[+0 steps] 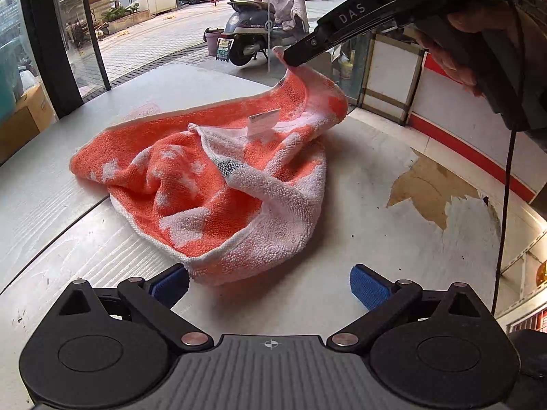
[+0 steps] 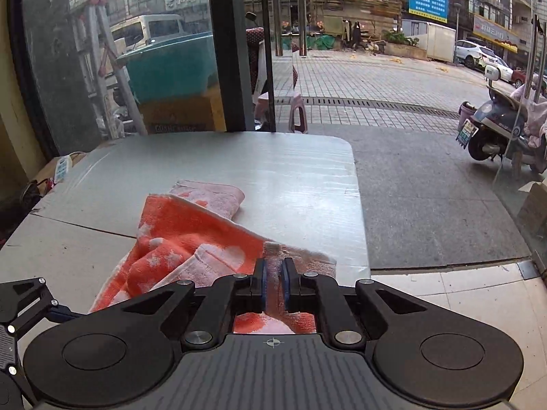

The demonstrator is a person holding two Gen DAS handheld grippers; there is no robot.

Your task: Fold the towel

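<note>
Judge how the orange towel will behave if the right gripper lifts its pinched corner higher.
The towel will probably drape and sag, since it already lies in soft crumpled folds on the table. The right gripper, shut on one corner, would likely lift only that part at first. The looped terry looks grippy, so slipping seems unlikely.

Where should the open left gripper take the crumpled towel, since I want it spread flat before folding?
Take the near hem corner of the towel between the left gripper pads, coming in low from the near side. It bulges up off the table, opposite the right gripper and its lifted corner.
</note>
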